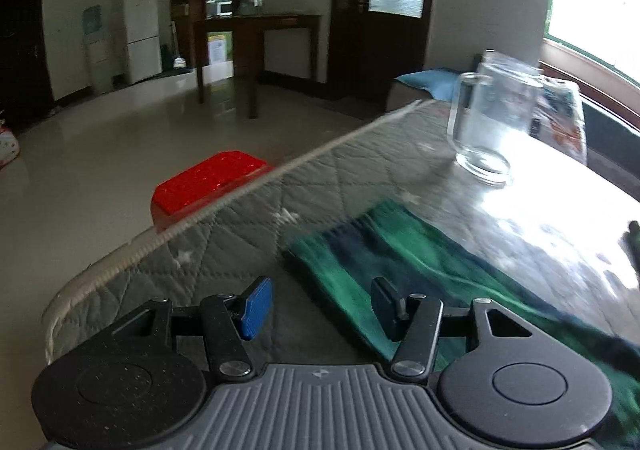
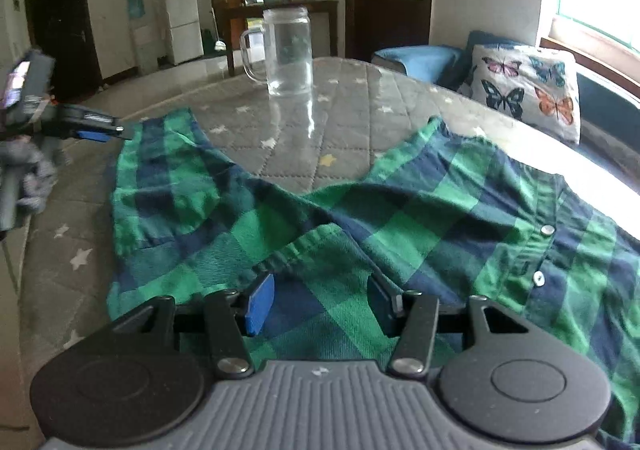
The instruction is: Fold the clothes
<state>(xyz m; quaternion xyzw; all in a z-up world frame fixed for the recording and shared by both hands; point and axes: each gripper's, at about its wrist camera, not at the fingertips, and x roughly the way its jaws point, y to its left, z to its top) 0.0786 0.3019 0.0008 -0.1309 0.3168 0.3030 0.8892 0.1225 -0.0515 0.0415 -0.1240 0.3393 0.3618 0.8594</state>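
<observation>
A green and navy plaid shirt (image 2: 360, 217) lies spread and rumpled on a grey quilted table cover (image 2: 304, 129), its button placket toward the right and one sleeve end reaching the left side near the table edge. The right gripper (image 2: 320, 304) hovers low over the shirt's near part, jaws wide apart with nothing between them. The left gripper (image 1: 322, 304) sits at the shirt's left edge, jaws also wide and empty; the cloth's hem runs under its right finger, bare cover under the left. Just beyond it the table's piped edge (image 1: 248, 185) drops to open floor, with a red stool (image 1: 208, 181) tucked below. A glass mug (image 2: 286, 51) stands upright beyond the shirt, apart from it, bare cover between. A butterfly pillow (image 2: 524, 89) rests off the far right edge
</observation>
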